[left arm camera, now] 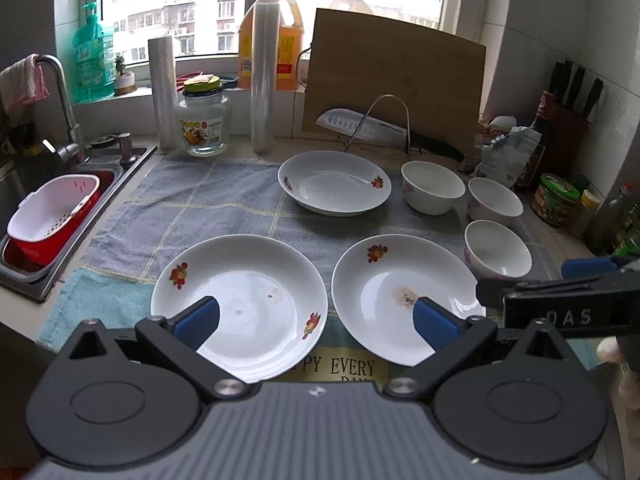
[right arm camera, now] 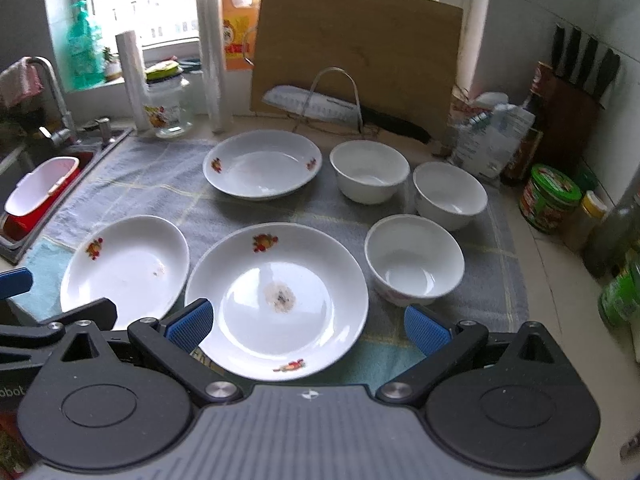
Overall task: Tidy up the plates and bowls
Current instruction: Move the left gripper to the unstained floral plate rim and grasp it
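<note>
Three fruit-patterned plates and three white bowls sit on a grey cloth over the counter. The left gripper hangs with jaws wide apart and empty above the lower-left plate and stained plate. The right gripper, equally spread and empty, frames that stained plate. Only the right view shows the nearest bowl whole; the left view crops it behind the other tool.

On the towel under my plates I read "EVERY"; my right gripper shows what may be "OAS".
</note>
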Demonstrator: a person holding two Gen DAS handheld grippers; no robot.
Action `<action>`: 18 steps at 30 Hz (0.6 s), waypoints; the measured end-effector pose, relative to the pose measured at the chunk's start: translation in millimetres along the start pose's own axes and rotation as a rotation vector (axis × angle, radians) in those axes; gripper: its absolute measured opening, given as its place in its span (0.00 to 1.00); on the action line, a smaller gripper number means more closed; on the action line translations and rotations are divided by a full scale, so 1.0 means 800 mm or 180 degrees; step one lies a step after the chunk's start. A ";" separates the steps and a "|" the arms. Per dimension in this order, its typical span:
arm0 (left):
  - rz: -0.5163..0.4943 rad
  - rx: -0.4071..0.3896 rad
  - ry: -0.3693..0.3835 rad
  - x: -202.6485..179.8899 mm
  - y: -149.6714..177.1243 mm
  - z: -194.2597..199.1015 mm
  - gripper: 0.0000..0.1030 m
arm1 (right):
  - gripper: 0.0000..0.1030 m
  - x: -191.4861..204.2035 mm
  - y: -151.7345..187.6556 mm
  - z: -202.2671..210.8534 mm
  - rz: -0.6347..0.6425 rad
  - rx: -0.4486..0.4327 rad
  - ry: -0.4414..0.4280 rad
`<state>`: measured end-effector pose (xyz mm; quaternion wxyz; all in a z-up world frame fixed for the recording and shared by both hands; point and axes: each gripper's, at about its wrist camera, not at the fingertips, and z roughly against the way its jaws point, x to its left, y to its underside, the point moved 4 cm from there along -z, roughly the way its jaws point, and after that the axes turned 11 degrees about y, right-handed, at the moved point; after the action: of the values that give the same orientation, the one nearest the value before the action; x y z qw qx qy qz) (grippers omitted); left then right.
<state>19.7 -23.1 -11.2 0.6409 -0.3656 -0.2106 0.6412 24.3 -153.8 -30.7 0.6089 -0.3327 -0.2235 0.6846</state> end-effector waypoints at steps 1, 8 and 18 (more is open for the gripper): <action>-0.0008 -0.0012 0.0011 0.002 0.000 0.000 0.99 | 1.00 0.002 -0.001 0.000 0.0032 -0.0030 -0.0014; -0.0014 -0.0064 0.0036 0.022 0.005 0.005 0.99 | 1.00 0.023 -0.003 -0.005 0.0236 -0.0169 -0.0185; -0.0003 -0.0010 0.0134 0.071 0.018 -0.001 0.99 | 1.00 0.080 0.015 -0.026 0.0495 -0.0091 -0.0513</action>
<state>16.1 30.6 -33.5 0.6449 -0.3799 -0.1983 0.6328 28.4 -94.6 -65.0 0.5291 -0.3016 -0.2550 0.7511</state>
